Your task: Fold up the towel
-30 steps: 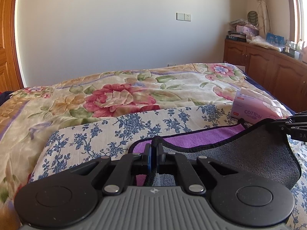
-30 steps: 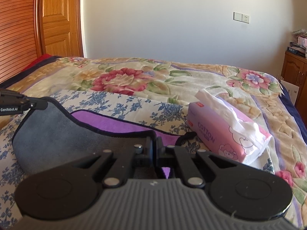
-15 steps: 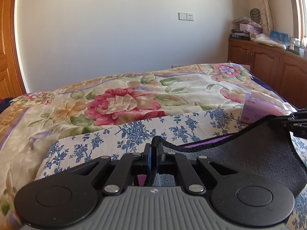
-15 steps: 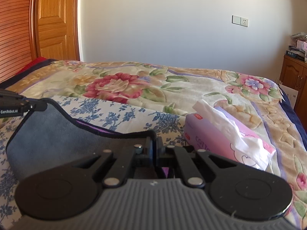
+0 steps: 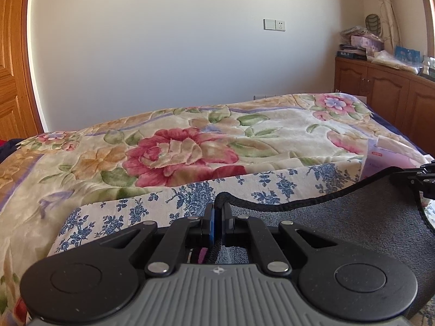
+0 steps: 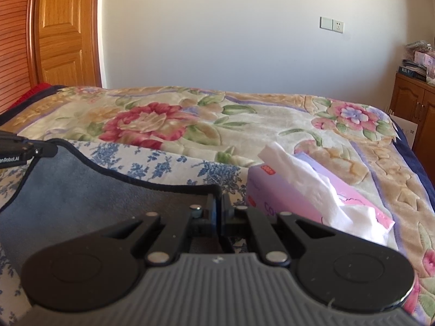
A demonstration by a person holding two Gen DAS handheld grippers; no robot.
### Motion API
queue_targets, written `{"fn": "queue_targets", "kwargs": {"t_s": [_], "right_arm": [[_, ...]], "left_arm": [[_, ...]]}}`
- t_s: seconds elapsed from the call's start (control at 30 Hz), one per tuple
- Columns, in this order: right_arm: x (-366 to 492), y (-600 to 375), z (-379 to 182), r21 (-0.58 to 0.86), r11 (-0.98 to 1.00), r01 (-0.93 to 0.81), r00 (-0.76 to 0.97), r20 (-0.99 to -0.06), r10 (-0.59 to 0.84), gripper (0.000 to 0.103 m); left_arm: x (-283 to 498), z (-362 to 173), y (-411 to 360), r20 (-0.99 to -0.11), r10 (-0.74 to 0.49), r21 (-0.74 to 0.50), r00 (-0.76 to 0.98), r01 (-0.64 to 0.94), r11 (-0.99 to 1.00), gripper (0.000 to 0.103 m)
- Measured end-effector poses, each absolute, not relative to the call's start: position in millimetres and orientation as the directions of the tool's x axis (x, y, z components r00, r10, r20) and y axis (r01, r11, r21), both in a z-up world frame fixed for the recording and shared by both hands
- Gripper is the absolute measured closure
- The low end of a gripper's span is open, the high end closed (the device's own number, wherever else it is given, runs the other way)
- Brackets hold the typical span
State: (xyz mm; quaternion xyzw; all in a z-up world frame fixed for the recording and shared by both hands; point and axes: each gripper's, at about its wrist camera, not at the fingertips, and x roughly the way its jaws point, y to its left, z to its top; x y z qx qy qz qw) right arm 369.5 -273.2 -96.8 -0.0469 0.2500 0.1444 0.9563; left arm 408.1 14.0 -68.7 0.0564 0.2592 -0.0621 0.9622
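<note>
Each hand-held gripper, left [image 5: 216, 218] and right [image 6: 218, 212], clenches a towel [image 5: 353, 217] corner so the edge hangs taut between them for folding.

Towel [image 5: 353, 217]: grey face, black edging. Near sheet [image 5: 190, 198]: white with blue flowers. Far blanket [image 6: 244, 125]: cream with red and pink flowers, green leaves. Right tissue box [image 6: 285, 203]: pink.

towel [image 5: 353, 217]: 1 | grippers: 2 | tissue box [image 6: 312, 203]: 1 | bed [image 5: 190, 141]: 1

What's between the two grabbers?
The gray towel stretches between them, its dark edge sagging. The left gripper and the right gripper each pinch a corner; both wrist views show it.
</note>
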Motion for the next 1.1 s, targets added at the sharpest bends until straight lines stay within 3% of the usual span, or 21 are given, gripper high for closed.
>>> {"fn": "queue_targets", "kwargs": {"t_s": [0.63, 0.7, 0.8, 0.83, 1.1], "right_arm": [[379.1, -277.0, -116.2, 0.007, 0.956, -0.293, 0.805, -0.537, 0.251, 0.098], [377.3, -277.6, -113.2, 0.006, 0.960, -0.281, 0.809, -0.536, 0.240, 0.095], [374.2, -279.2, -107.1, 0.000, 0.965, -0.262, 0.817, -0.533, 0.222, 0.070], [372.3, -279.4, -104.6, -0.002, 0.965, -0.262, 0.819, -0.530, 0.221, 0.062], [350.1, -276.5, -80.7, 0.003, 0.963, -0.269, 0.822, -0.521, 0.231, 0.062]], "left_arm": [[430.1, -98.0, 13.5, -0.552, -0.065, 0.098, 0.831, 0.142, 0.985, 0.093], [429.5, -96.3, 14.4, -0.556, -0.066, 0.091, 0.828, 0.139, 0.986, 0.082], [426.6, -91.5, 15.3, -0.555, -0.065, 0.080, 0.829, 0.131, 0.988, 0.062], [424.6, -89.0, 14.8, -0.553, -0.068, 0.078, 0.831, 0.133, 0.988, 0.060], [401.0, -64.8, 11.3, -0.552, -0.093, 0.064, 0.829, 0.154, 0.986, 0.035]]}}
